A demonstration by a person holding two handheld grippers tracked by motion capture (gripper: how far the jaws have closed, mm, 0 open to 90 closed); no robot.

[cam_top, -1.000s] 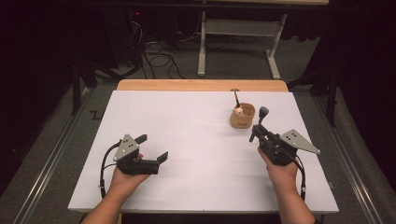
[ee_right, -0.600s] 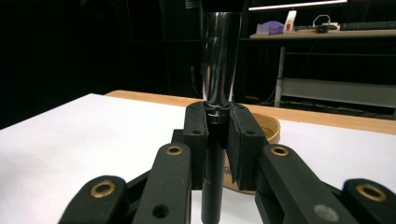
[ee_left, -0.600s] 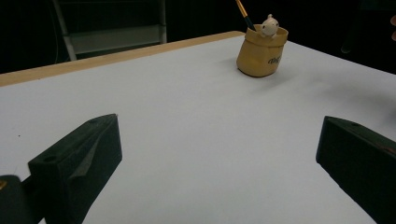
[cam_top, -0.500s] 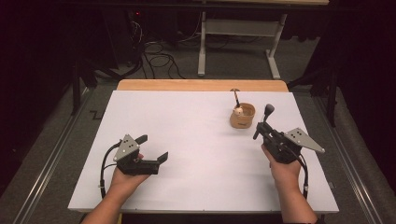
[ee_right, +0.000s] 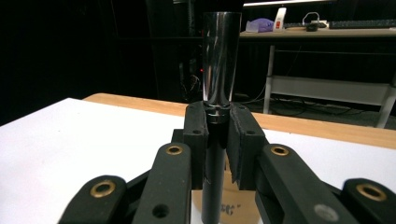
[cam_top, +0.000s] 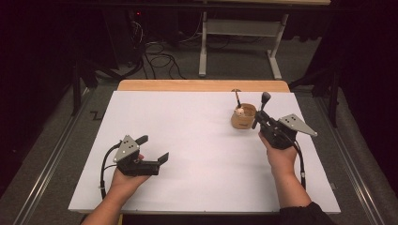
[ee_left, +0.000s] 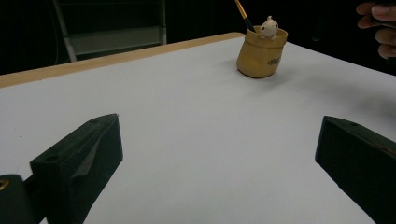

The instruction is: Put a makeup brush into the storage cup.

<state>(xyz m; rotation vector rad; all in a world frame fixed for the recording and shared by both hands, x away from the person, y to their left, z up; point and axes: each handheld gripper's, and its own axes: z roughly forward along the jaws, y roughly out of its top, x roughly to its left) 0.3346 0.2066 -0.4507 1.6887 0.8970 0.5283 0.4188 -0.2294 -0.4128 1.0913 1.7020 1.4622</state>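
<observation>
A tan sack-shaped cup (cam_top: pixel 243 117) stands right of centre on the white table top (cam_top: pixel 197 126), with a small white figure and a thin brush (cam_top: pixel 237 97) in it. My right gripper (cam_top: pixel 261 121) is shut on a dark, thick-handled tool (cam_top: pixel 264 104), just right of the cup. The tool's shiny metal end (ee_right: pixel 221 56) stands up above the jaws of the right gripper (ee_right: pixel 217 122), and the cup (ee_right: pixel 233 205) shows low behind them. My left gripper (cam_top: pixel 153 148) rests at the front left, open and with nothing in it. Past the left gripper (ee_left: pixel 219 133), the cup (ee_left: pixel 259 53) stands far off.
A wooden strip (cam_top: pixel 202 85) runs along the table's far edge. Beyond it are a white metal stand (cam_top: pixel 239 28) and cables (cam_top: pixel 157 58) on the floor. The other hand's fingers (ee_left: pixel 379 25) appear at the top right of the left gripper view.
My right gripper has moved away from the person with the tool, up beside the cup. The tool now stands more upright. The left hand has stayed still.
</observation>
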